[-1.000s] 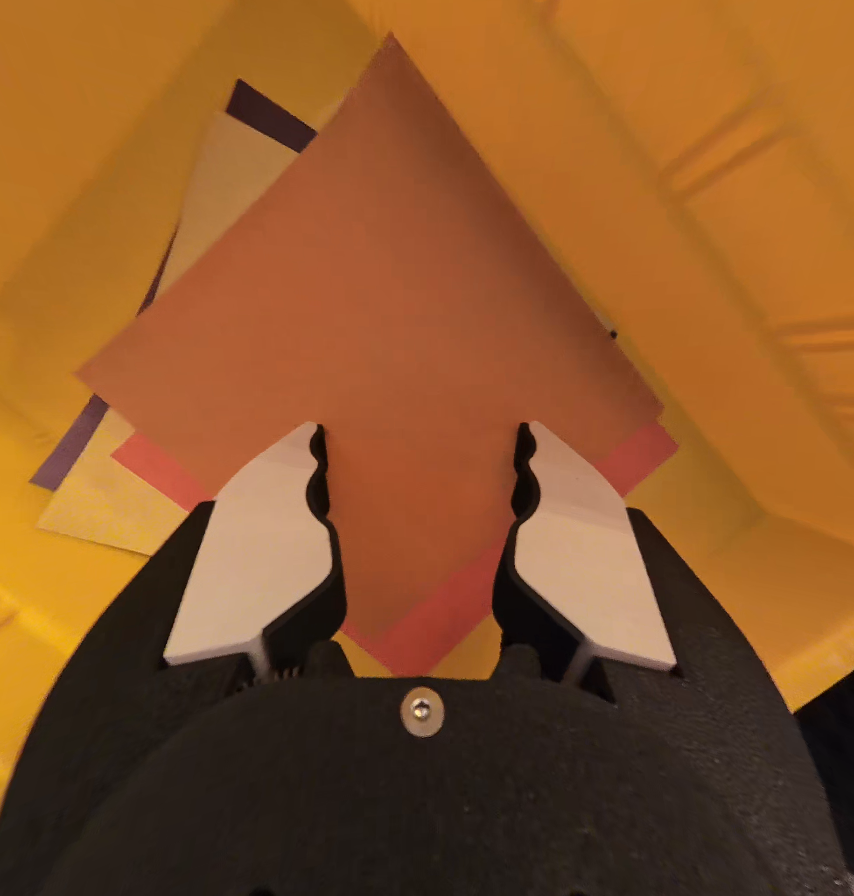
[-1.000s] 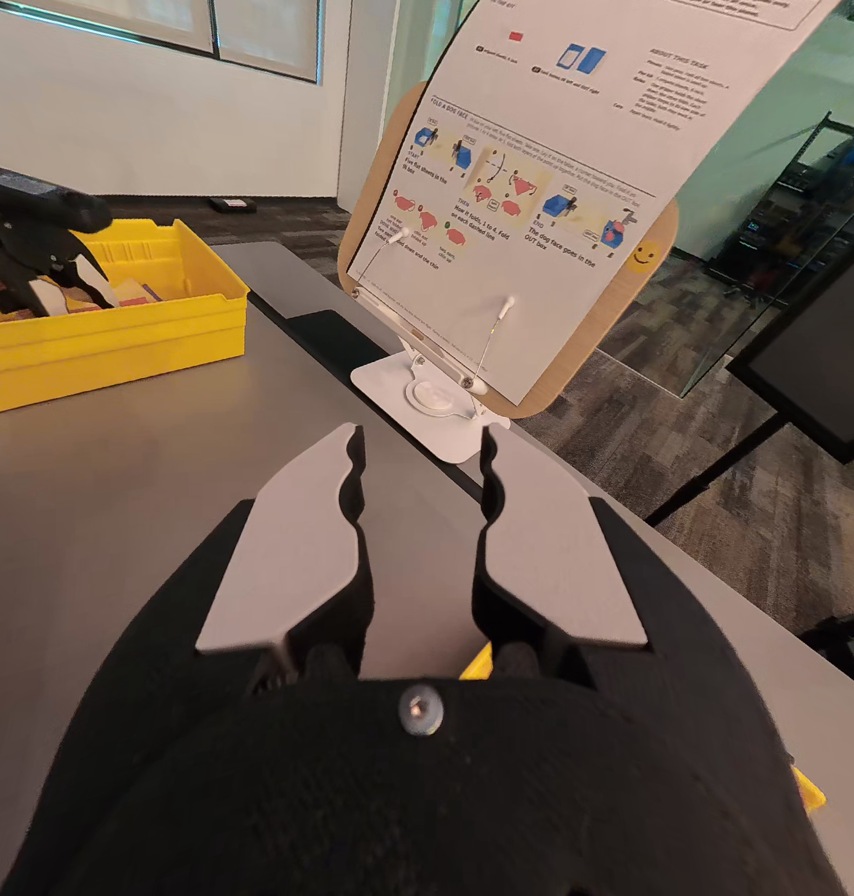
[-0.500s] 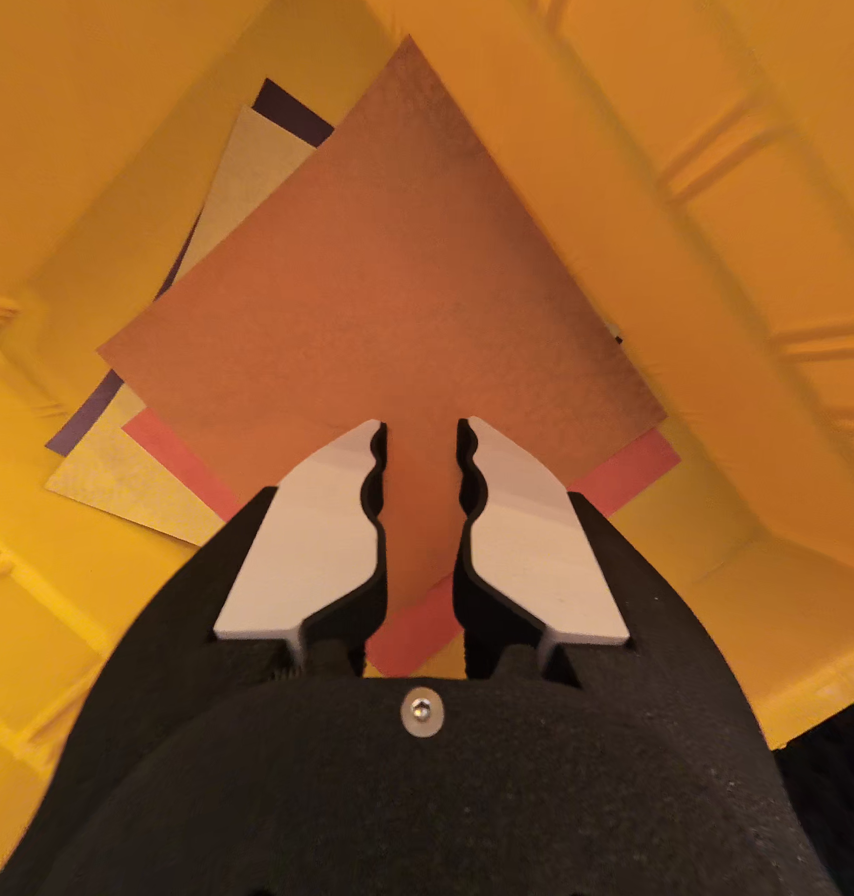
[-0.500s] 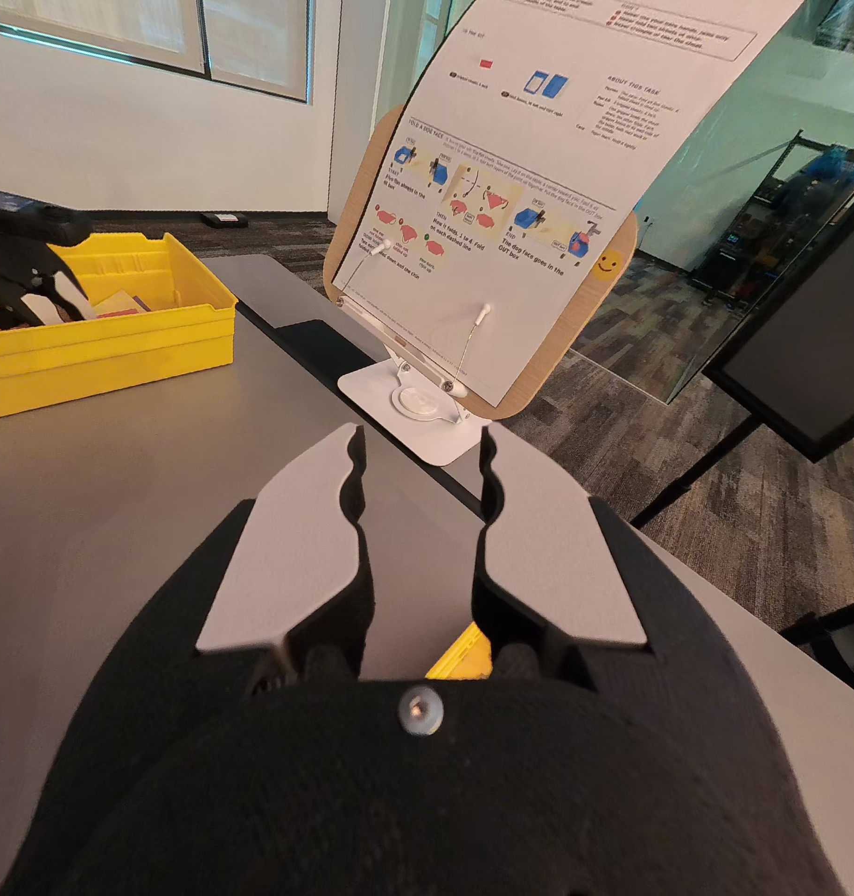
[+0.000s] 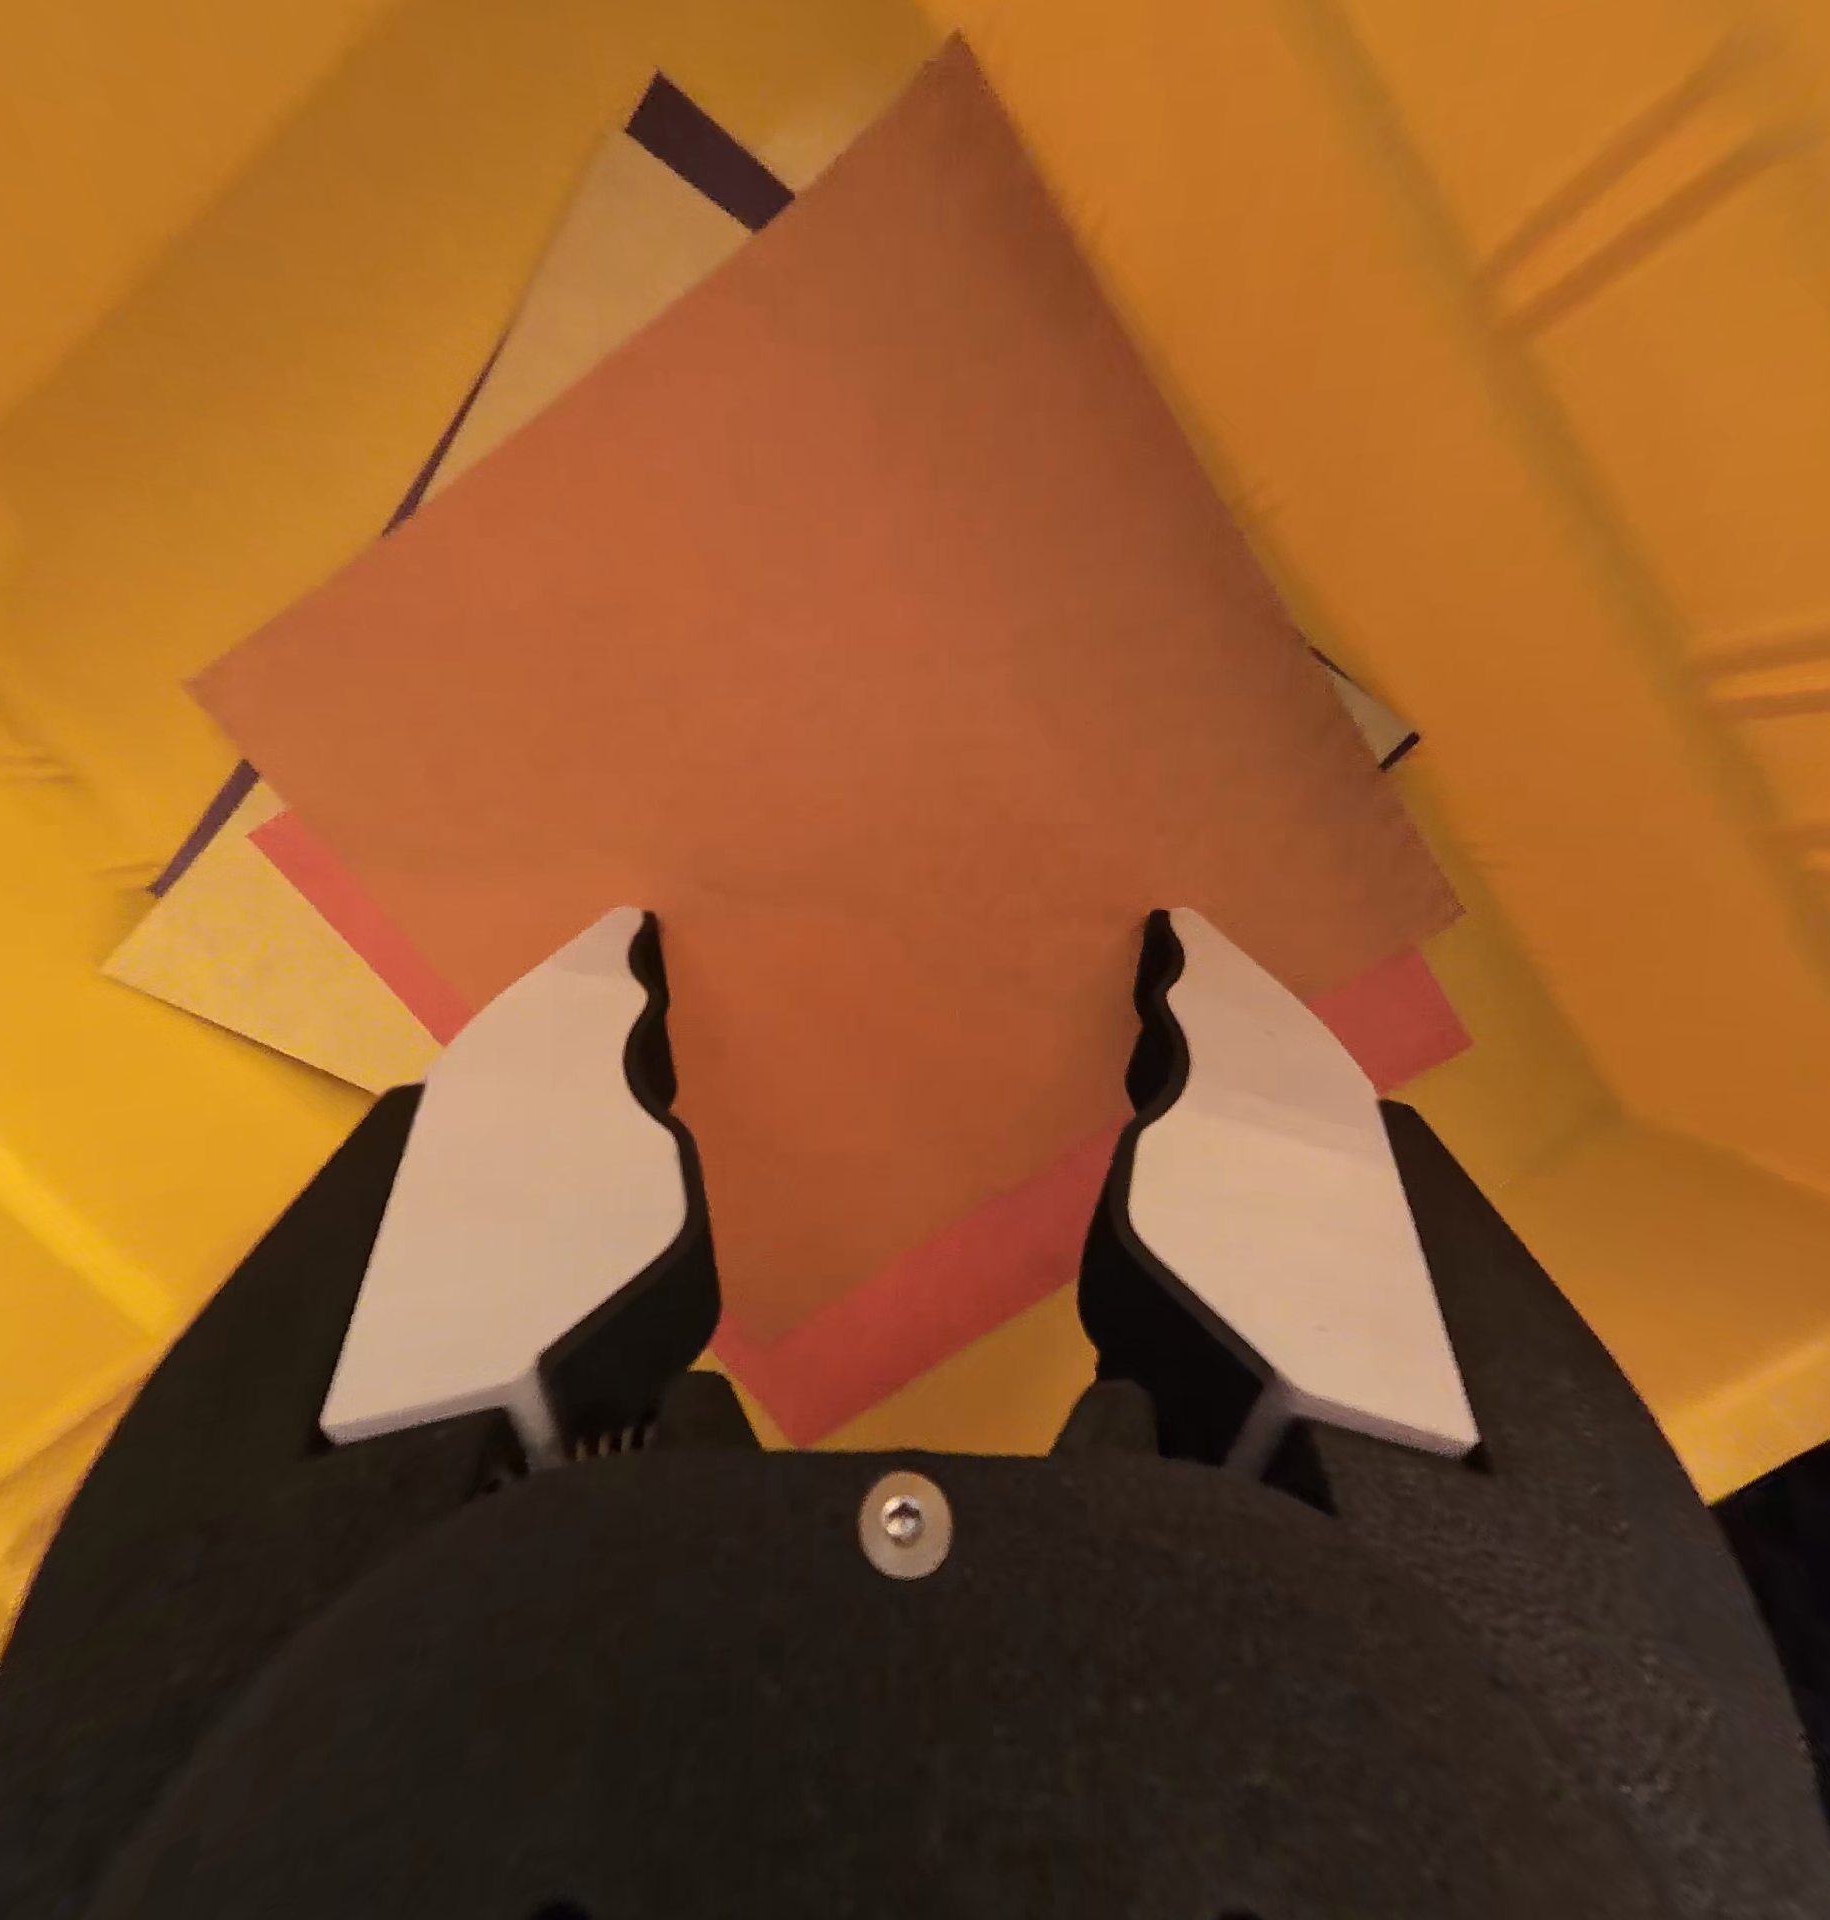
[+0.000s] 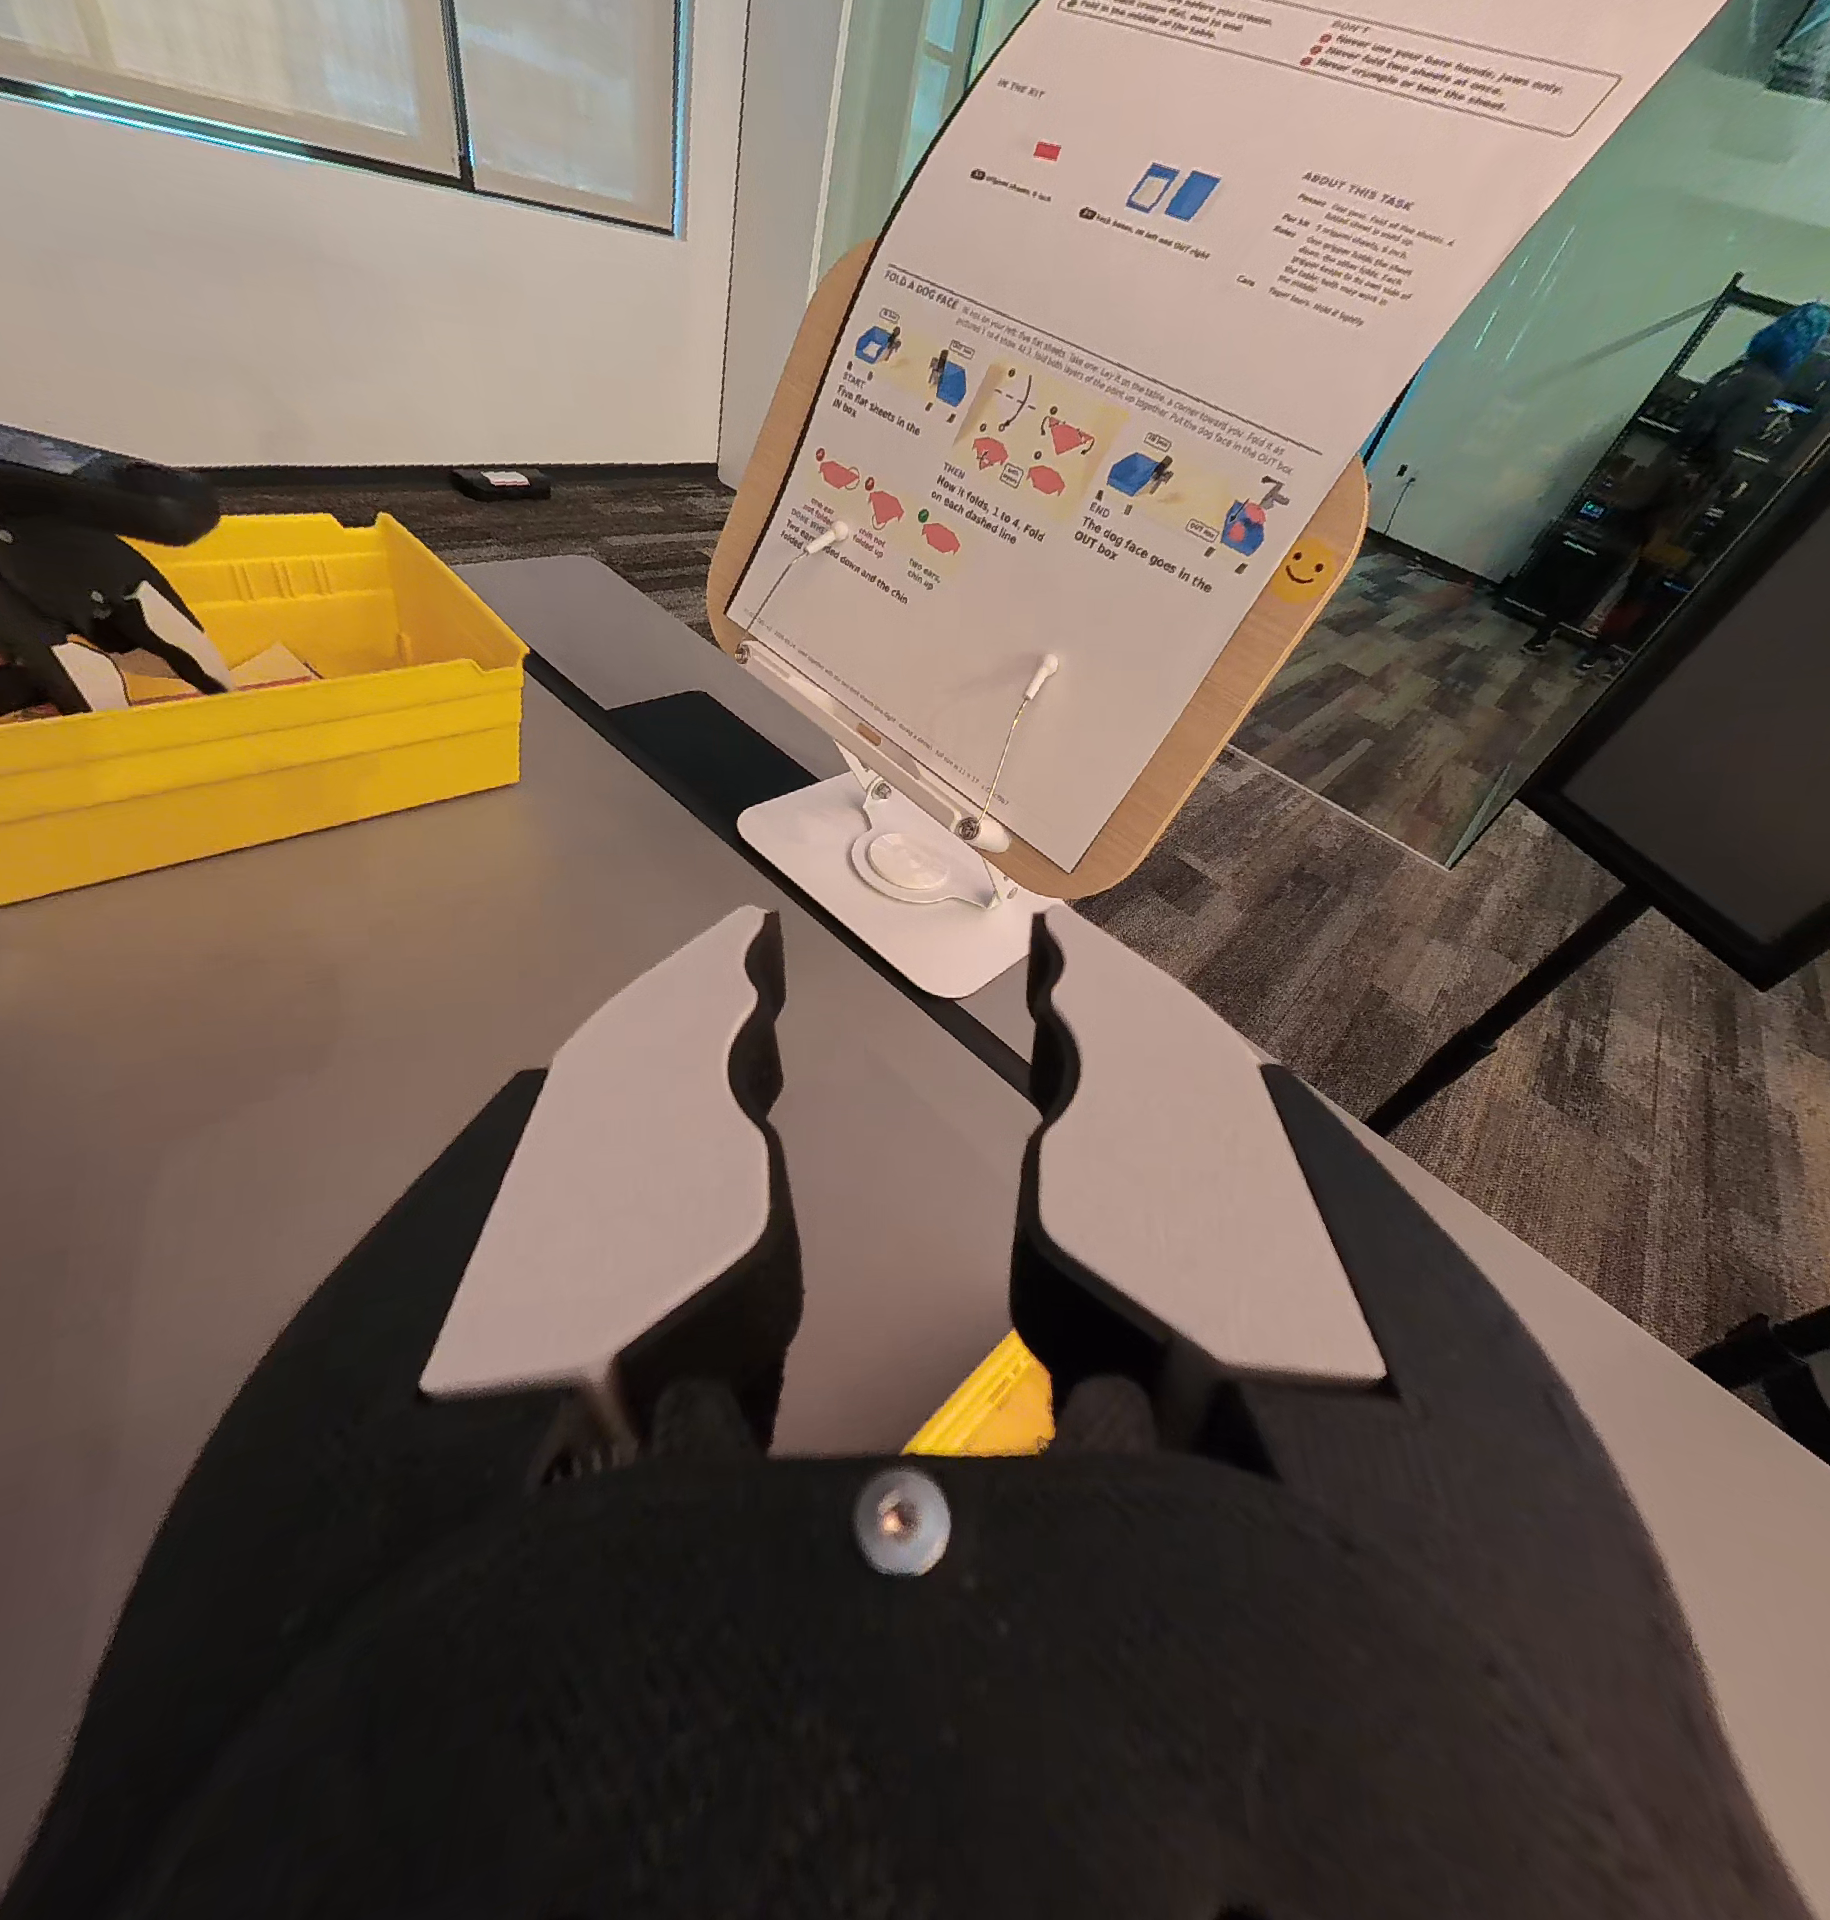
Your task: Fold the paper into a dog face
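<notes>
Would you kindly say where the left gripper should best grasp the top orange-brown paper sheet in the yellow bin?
Probably the near corner of the orange-brown paper sheet, approached from the left gripper side. That corner points toward the open jaws and overhangs the red sheet beneath, so sliding one finger under it might lift only the top sheet.

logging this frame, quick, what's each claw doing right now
Left claw: open, empty, over the brown paper in the yellow bin.
Right claw: open, empty, above the grey table.

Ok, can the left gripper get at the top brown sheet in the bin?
Probably yes: the left gripper is open right over the brown sheet, which lies topmost in the yellow bin, nothing covering it.
</notes>
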### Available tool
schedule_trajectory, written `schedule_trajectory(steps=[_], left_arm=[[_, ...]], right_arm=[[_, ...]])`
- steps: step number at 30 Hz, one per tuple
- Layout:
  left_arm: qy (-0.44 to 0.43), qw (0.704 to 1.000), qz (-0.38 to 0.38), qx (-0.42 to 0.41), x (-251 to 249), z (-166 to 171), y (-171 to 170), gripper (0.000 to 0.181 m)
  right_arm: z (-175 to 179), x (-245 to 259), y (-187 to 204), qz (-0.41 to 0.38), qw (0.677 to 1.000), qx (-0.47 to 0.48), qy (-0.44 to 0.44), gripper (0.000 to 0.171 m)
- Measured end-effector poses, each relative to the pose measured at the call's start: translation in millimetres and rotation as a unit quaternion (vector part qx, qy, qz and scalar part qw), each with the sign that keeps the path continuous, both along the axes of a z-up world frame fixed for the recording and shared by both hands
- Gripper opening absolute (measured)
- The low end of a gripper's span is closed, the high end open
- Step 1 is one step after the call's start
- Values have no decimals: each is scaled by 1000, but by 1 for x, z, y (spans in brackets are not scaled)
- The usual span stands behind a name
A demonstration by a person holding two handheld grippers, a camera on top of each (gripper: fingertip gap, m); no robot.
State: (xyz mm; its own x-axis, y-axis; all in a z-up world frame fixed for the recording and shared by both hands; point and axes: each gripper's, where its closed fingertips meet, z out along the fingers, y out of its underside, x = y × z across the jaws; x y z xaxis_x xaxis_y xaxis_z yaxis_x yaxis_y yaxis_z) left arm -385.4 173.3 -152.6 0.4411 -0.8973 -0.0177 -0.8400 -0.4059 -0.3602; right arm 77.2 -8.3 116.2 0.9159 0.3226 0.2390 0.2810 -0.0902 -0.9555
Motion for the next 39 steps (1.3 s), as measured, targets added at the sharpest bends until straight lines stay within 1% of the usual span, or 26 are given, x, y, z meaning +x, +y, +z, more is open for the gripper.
schedule_trajectory(steps=[4,6,7,8,9,14,16,17,21,23,30,35,39], left_arm=[[1,1000,11,2,0,0,0,85],[-3,1000,16,3,0,1,0,79],[-6,1000,17,5,0,2,-1,70],[-8,1000,15,9,0,2,-1,55],[-9,1000,16,12,0,2,-2,51],[-9,1000,24,9,-1,3,-5,48],[-7,1000,23,4,-3,4,-6,35],[-8,1000,23,2,-4,4,-7,32],[-21,999,35,5,-9,11,-6,23],[-30,999,45,10,-13,17,-5,22],[-60,995,62,47,-20,55,1,22],[-88,990,56,91,-17,101,2,23],[-122,984,38,127,-2,145,-6,23]], right_arm=[[1,-1,-1,3,1000,1,4,46],[1,-1,-1,2,1000,1,1,46],[1,-1,-1,2,1000,1,1,46],[1,-1,-1,3,1000,0,1,46],[1,-1,-1,3,1000,0,1,46],[2,-2,-2,6,1000,1,1,46],[2,-2,-2,6,1000,1,2,46],[2,-2,-3,6,1000,2,2,46],[3,-1,-4,7,1000,4,5,46],[4,0,-4,8,1000,5,7,46],[2,-2,-2,13,1000,2,10,46],[-2,-4,0,14,1000,-4,6,46],[0,1,-2,8,1000,-1,10,46]])
